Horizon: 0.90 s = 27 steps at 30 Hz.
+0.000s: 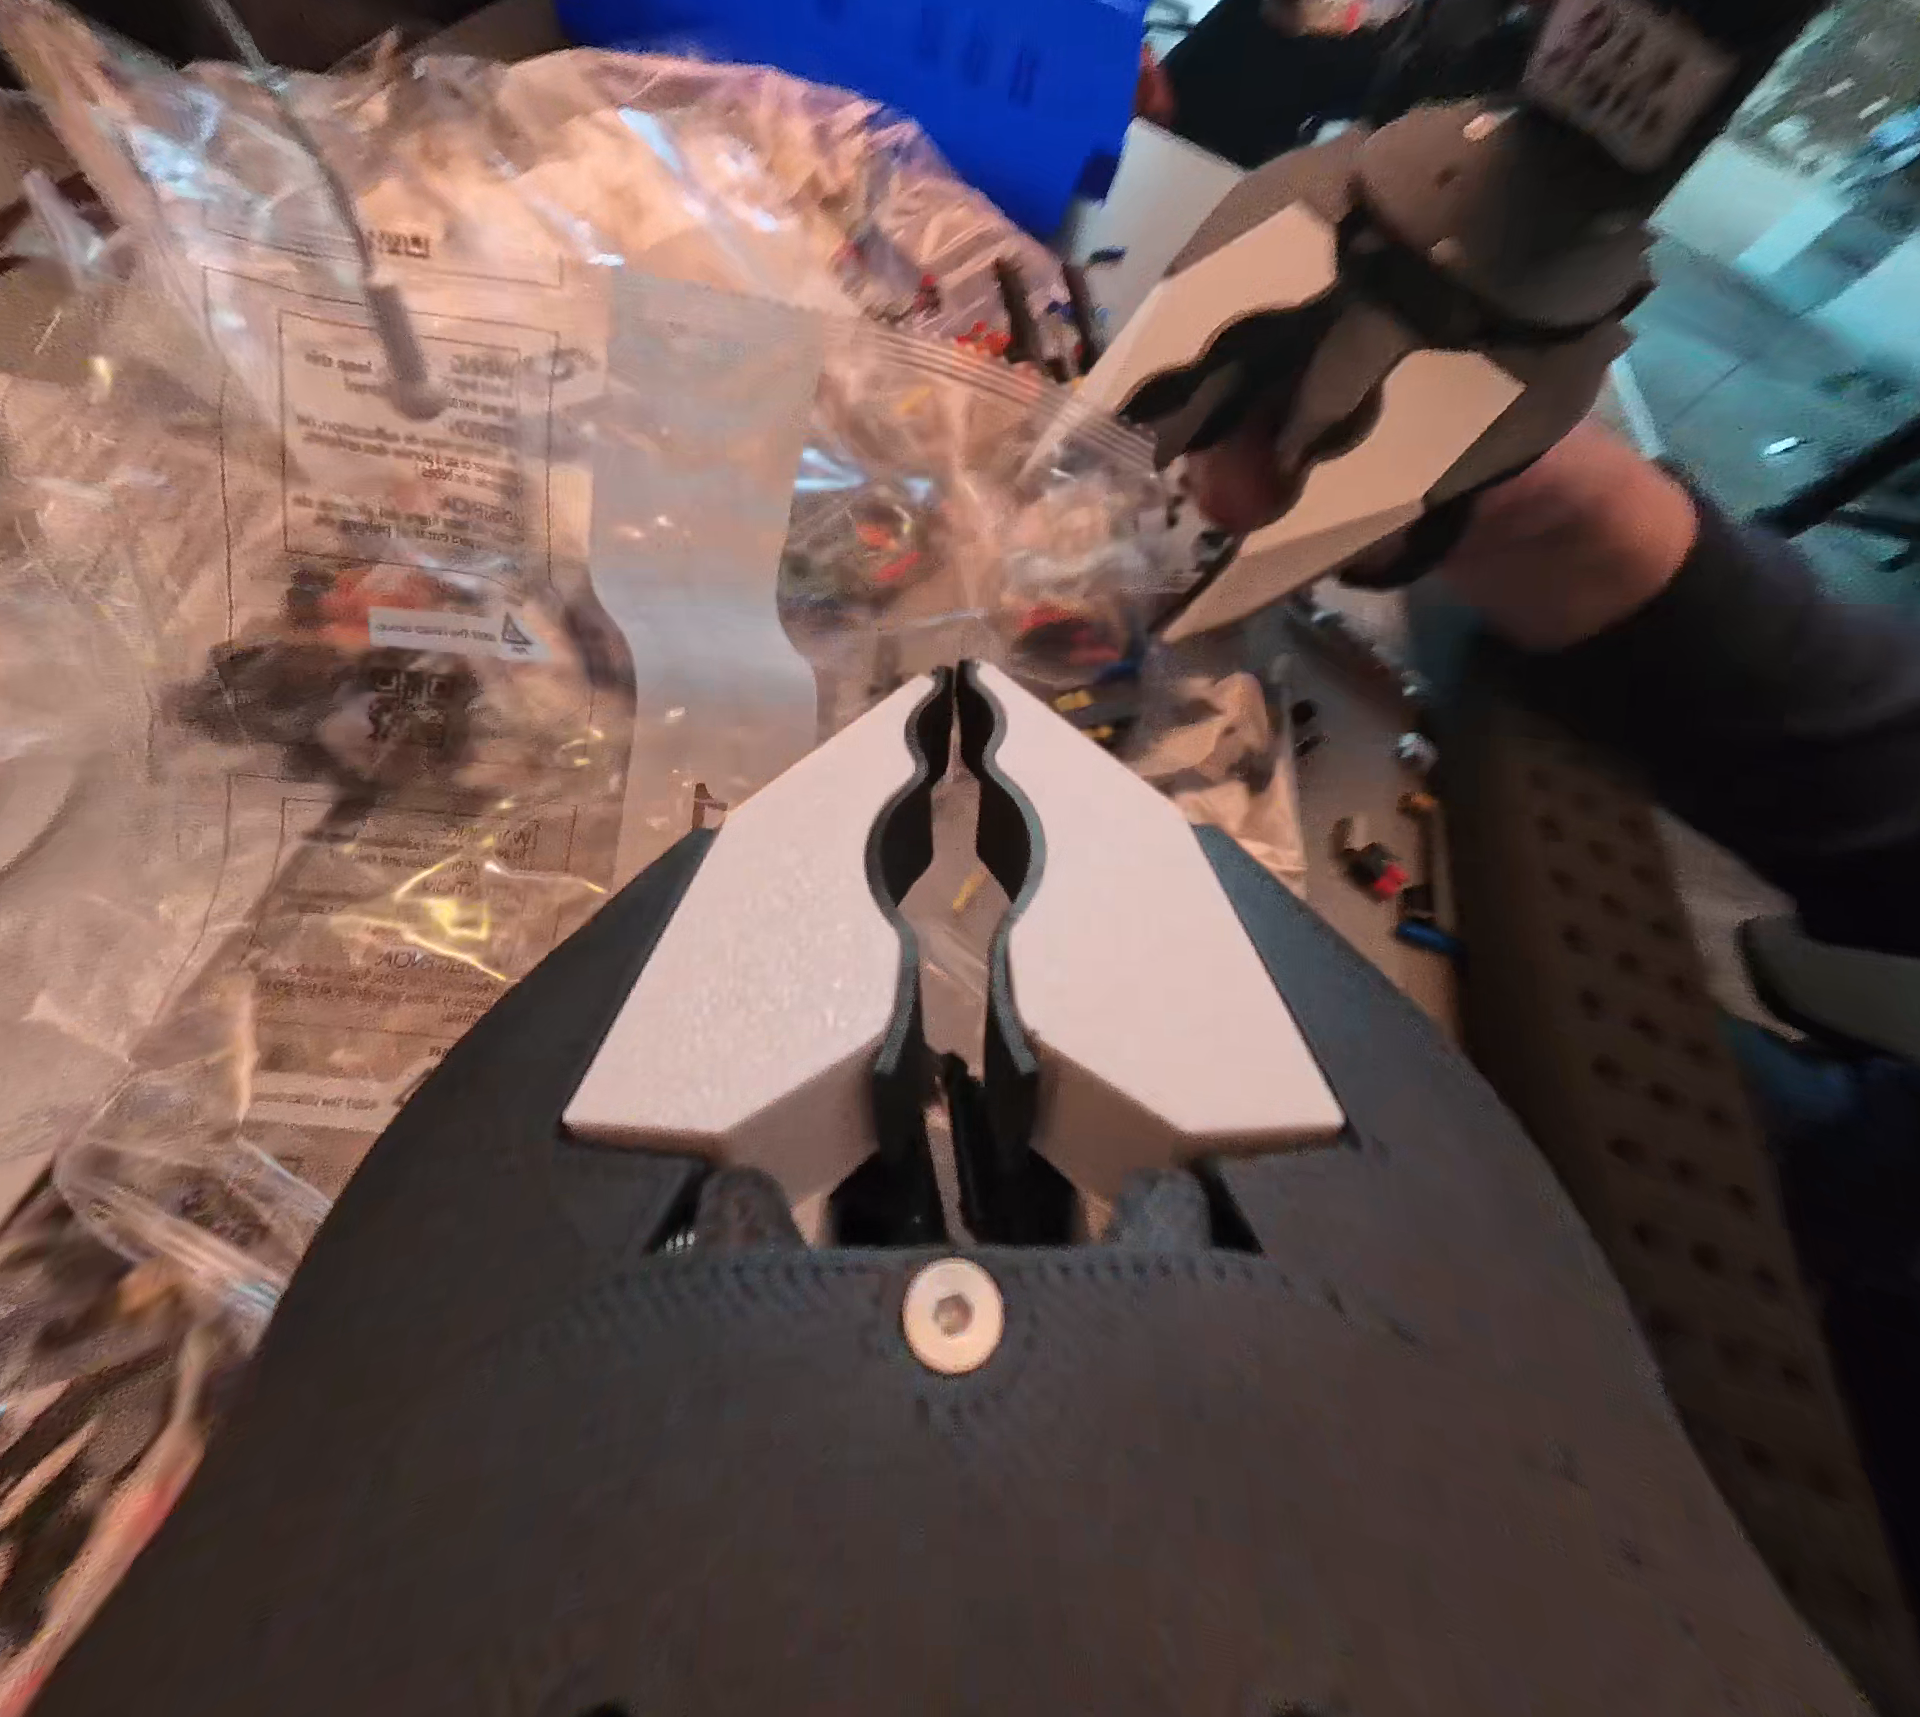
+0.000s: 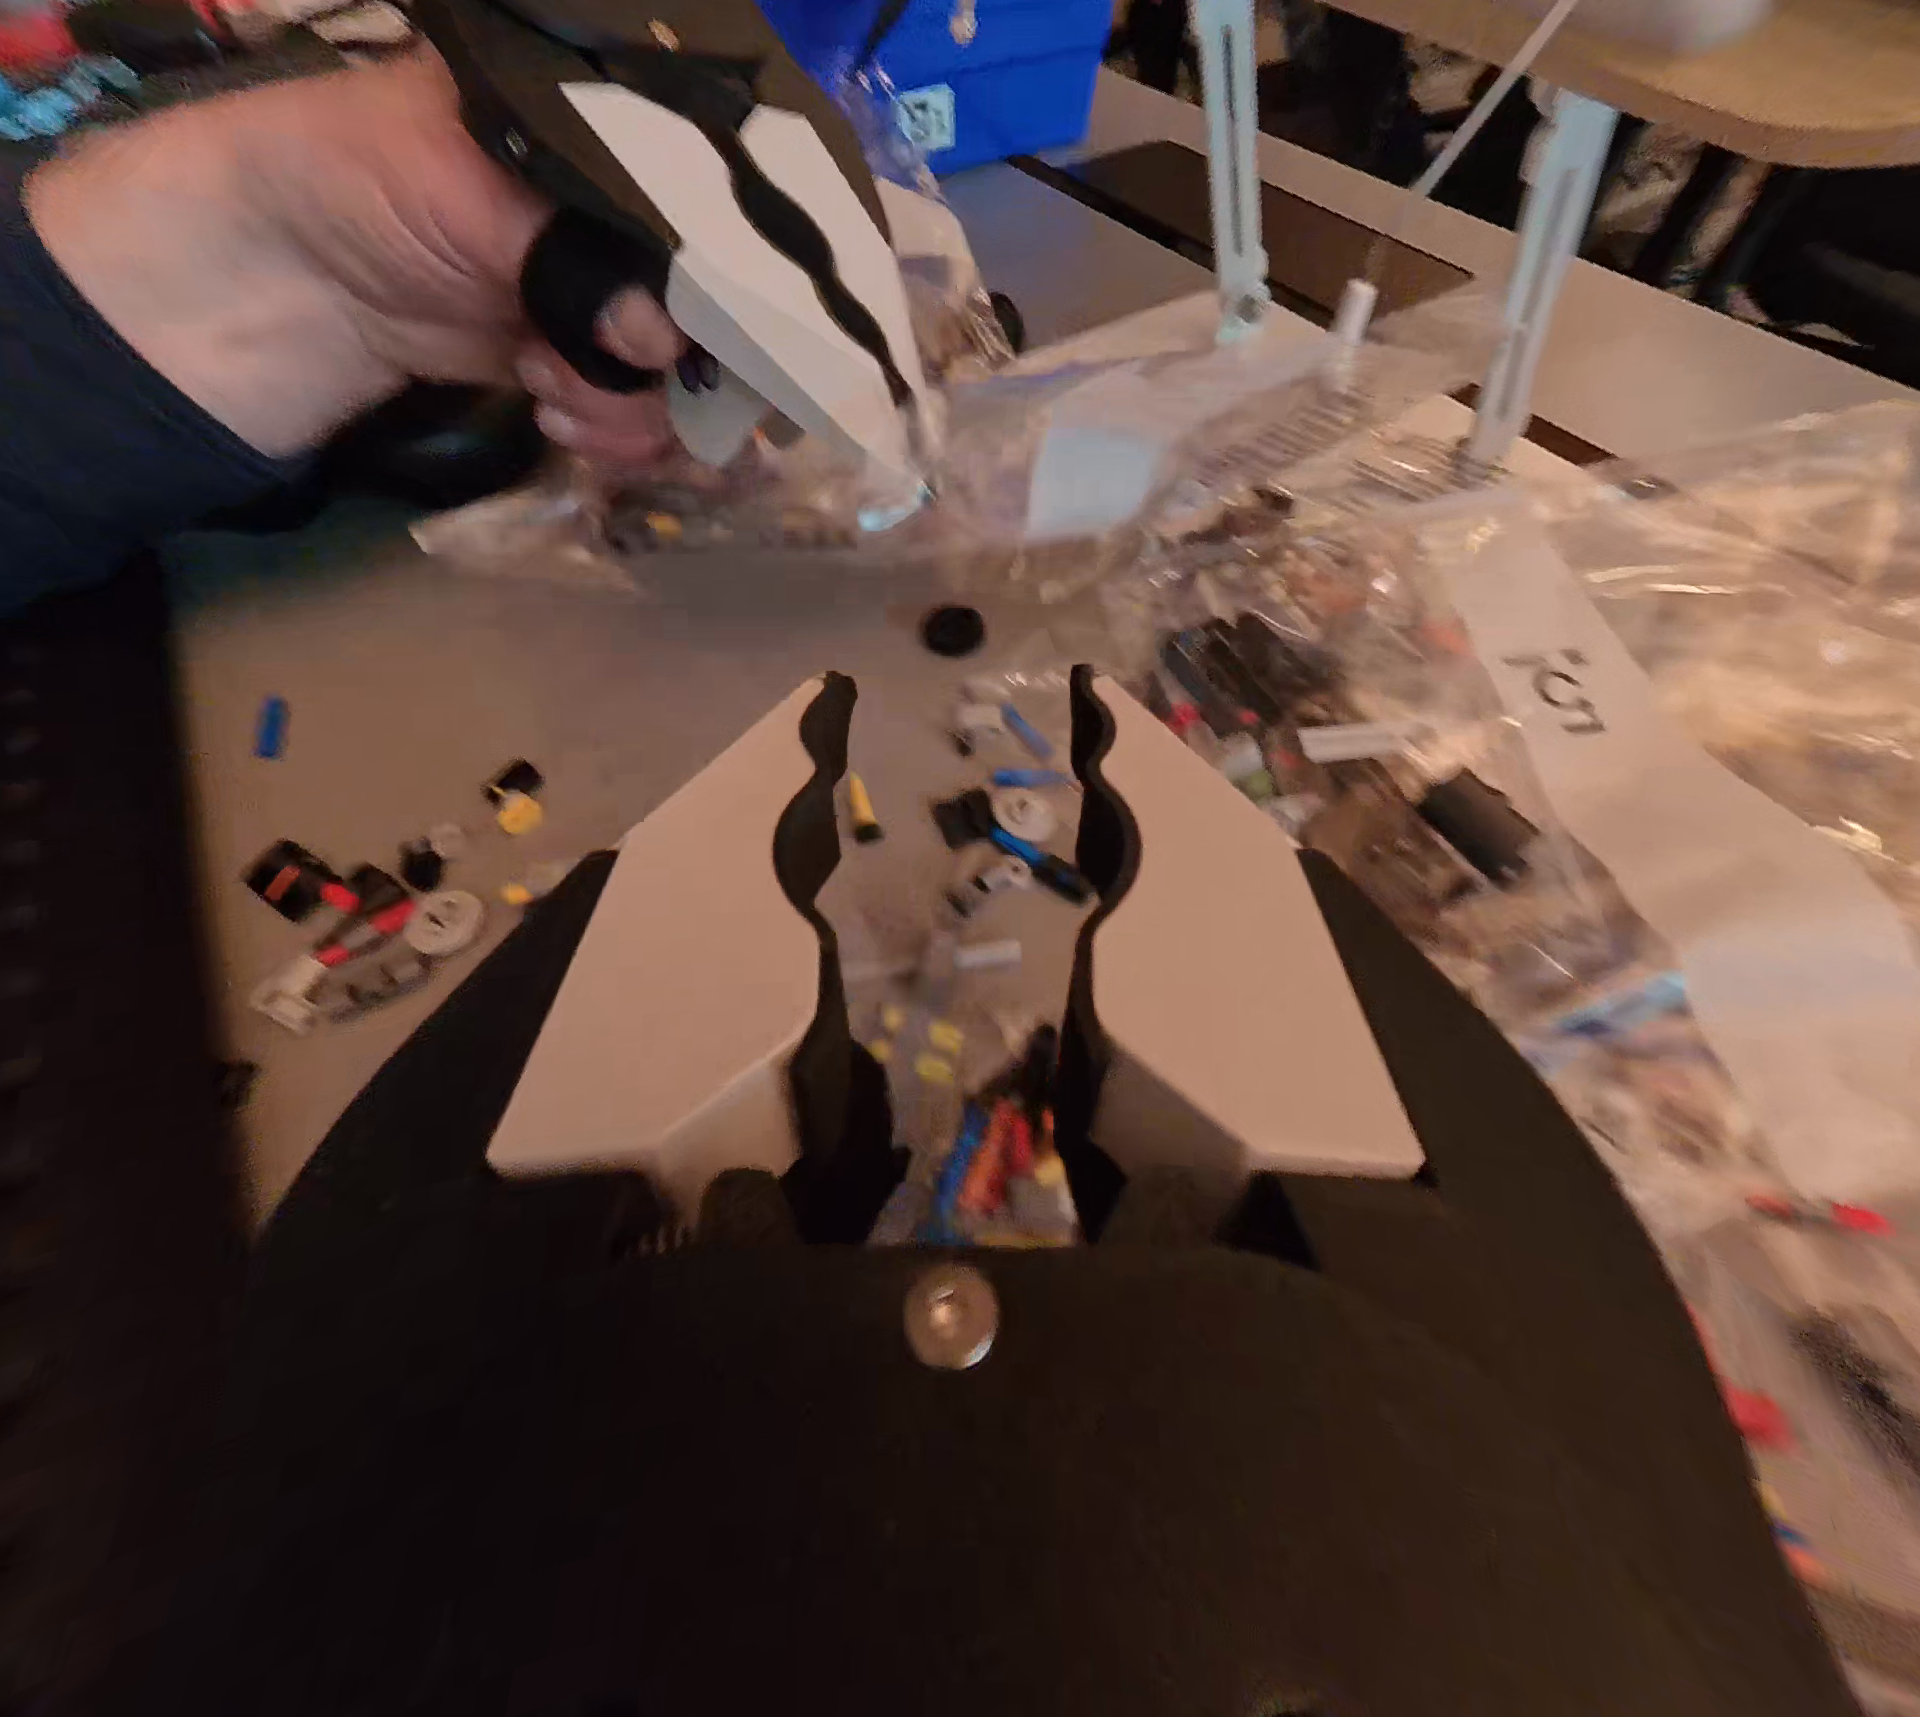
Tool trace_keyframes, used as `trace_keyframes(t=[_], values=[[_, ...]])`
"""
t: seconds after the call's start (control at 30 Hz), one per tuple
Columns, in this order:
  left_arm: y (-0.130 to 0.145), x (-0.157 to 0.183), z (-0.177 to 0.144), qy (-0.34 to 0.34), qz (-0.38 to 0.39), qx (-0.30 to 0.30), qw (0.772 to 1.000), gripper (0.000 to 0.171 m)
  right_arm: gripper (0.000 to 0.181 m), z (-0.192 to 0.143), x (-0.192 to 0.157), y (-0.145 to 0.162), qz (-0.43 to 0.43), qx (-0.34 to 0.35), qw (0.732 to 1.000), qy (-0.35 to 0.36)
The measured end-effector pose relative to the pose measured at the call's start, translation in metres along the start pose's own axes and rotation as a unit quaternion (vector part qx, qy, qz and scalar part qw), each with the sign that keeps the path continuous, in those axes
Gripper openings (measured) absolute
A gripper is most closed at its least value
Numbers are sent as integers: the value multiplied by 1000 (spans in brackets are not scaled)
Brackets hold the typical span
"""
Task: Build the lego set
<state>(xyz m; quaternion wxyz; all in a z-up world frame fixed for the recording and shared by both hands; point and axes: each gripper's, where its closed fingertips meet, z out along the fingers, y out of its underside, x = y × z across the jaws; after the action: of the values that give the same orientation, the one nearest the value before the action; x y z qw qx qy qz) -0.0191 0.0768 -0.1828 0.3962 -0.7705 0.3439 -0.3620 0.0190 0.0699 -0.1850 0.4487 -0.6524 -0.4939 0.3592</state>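
My left gripper [image 1: 956, 680] is shut on the film of a clear plastic bag [image 1: 727, 441] of small lego pieces. In the right wrist view the left gripper [image 2: 914, 431] pinches the bag [image 2: 1039, 504] at its top and holds it up above the table [image 2: 623, 649]. My right gripper [image 2: 961, 691] is open and empty over loose lego pieces [image 2: 997, 826] on the table. In the left wrist view the right gripper [image 1: 1153, 524] hangs open next to the bag's zip edge.
More clear bags of pieces lie at the left [image 1: 312, 524] and at the right [image 2: 1558, 836]. Loose pieces [image 2: 353, 919] lie front left. A blue bin [image 2: 997, 26] stands behind. White stand legs [image 2: 1231, 161] rise at the back. My right fingertips sit around 5 cm from my left ones.
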Motion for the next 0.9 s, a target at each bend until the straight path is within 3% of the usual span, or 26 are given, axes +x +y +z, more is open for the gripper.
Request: trace_keyframes(t=[0.17, 0.47, 0.9], values=[[-15, 24, 9, 53, -15, 38, 998, 0, 37, 14, -15, -18, 64, 42, 996, -52], [-27, 32, 7, 97, -47, 83, 991, 0, 0, 2, -13, -29, 69, 86, 992, -59], [-29, 40, 2, 123, -44, 91, 987, 0, 0, -9, -21, -37, 70, 114, 987, -91]])
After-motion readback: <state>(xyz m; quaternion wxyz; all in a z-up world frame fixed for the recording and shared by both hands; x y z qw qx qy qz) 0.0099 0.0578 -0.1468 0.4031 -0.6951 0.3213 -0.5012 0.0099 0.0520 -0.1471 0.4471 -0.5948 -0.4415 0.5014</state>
